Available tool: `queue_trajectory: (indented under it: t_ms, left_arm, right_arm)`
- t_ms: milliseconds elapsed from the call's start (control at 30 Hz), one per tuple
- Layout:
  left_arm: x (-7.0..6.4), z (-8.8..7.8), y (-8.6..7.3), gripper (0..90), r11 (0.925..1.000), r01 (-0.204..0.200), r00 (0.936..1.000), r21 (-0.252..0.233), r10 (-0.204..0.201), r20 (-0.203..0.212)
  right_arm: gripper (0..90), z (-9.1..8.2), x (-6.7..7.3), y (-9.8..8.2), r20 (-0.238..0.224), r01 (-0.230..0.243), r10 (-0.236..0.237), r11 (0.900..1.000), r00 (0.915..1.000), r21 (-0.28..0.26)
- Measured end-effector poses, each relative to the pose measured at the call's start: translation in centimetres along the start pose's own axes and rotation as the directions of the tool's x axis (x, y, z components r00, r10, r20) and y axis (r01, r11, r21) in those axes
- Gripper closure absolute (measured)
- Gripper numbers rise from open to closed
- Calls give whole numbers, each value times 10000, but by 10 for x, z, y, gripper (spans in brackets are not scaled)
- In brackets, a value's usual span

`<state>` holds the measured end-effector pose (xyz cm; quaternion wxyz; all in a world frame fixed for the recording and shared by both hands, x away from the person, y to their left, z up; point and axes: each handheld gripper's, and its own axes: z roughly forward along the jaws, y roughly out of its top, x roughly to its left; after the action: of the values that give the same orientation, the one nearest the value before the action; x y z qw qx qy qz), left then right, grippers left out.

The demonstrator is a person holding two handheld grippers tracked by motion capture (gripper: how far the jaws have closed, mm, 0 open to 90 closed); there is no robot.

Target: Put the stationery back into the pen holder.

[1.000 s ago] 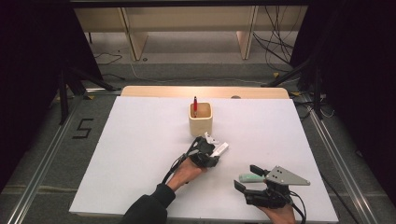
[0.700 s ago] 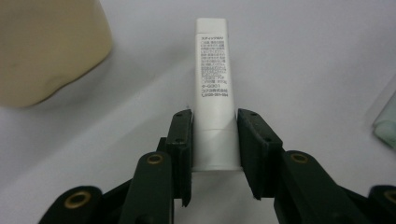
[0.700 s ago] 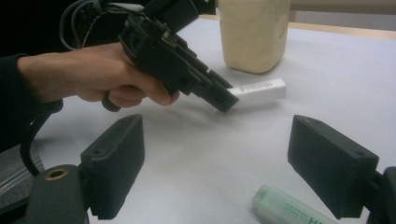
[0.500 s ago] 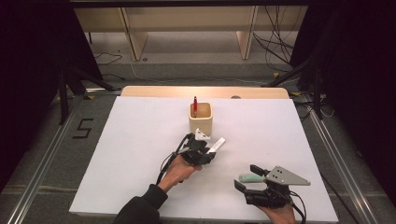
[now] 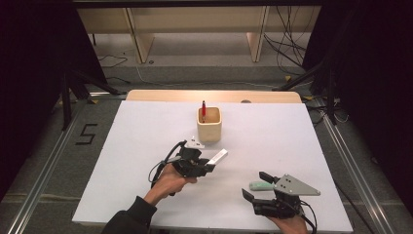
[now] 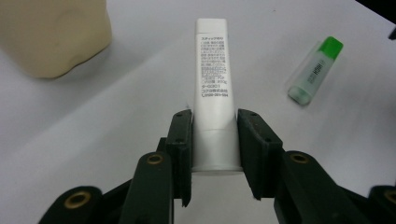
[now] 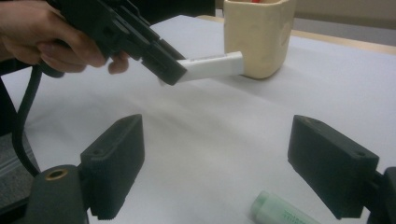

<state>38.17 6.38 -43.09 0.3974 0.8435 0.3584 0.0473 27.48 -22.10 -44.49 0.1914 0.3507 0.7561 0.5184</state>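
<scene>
The left gripper [image 6: 215, 140] clamps the white glue stick [image 6: 214, 88] by its lower end at frame centre; it looks light, rigid and smooth, so a mid-body hold would slip less. The right gripper [image 7: 233, 163] gapes wide and empty above the green highlighter [image 7: 280, 212] at the bottom edge.

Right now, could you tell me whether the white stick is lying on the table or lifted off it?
Lifted: the left gripper clamps the white stick clear above the table.

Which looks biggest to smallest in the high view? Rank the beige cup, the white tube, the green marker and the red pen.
1. beige cup
2. white tube, held in the left gripper
3. green marker, part hidden by the right gripper, so its rank against the tube is unsure
4. red pen, mostly sunk in the cup
</scene>
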Motion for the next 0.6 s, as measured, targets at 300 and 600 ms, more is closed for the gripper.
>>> queue_trajectory:
  t_ms: [300, 600]
  left_arm:
    - [-2, -25, -8, 668, 9991, -153, 9972, 407, 123, 732]
    - [-6, -36, -14, 667, 9963, -418, 9925, 746, 329, 1176]
  right_arm:
    - [194, 6, 15, 4, -18, 1176, -1175, 9930, 9931, 136]
    - [194, 18, 43, 6, 195, 3507, -3518, 9355, 9359, 435]
